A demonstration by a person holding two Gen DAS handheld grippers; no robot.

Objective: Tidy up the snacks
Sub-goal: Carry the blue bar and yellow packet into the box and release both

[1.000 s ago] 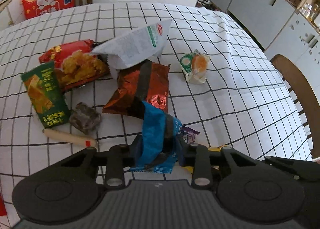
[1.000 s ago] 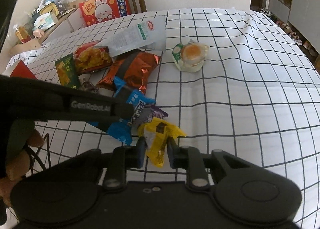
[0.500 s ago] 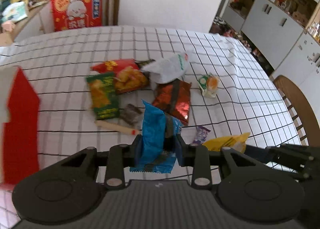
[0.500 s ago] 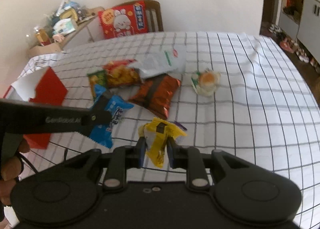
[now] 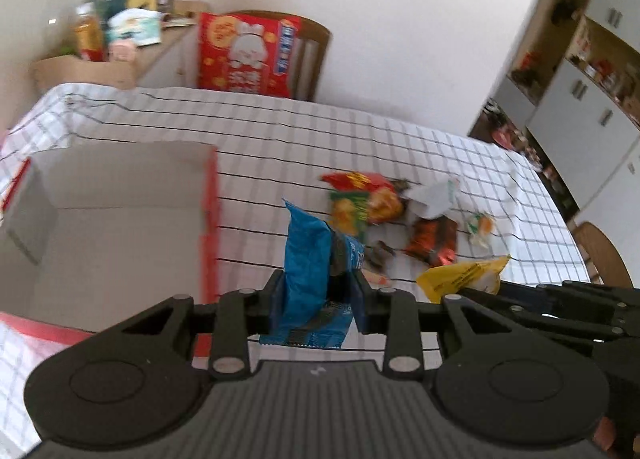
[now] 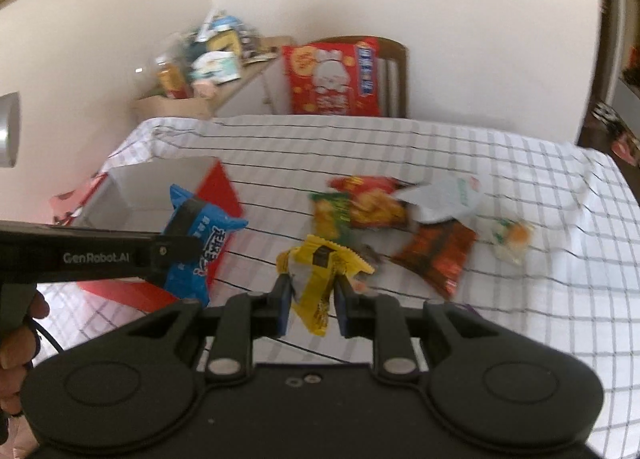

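My left gripper (image 5: 318, 299) is shut on a blue snack packet (image 5: 308, 259) and holds it in the air beside an open red box (image 5: 210, 219) with a white inside. The blue packet also shows in the right wrist view (image 6: 200, 247), near the box (image 6: 216, 187). My right gripper (image 6: 311, 301) is shut on a yellow snack packet (image 6: 316, 279), held above the checked tablecloth; the packet also shows in the left wrist view (image 5: 460, 277). Several other snacks lie in a pile (image 6: 368, 207) on the table.
The pile holds a red chip bag (image 6: 436, 255), a white packet (image 6: 448, 199), a green packet (image 6: 328, 215) and a small round cake (image 6: 512, 239). A chair with a red bag (image 6: 332, 79) stands behind the table. A cluttered shelf (image 6: 200, 67) is at the back left.
Both grippers have risen and swung left with their packets. The red box has come into full view, and the snack pile has receded to the right.
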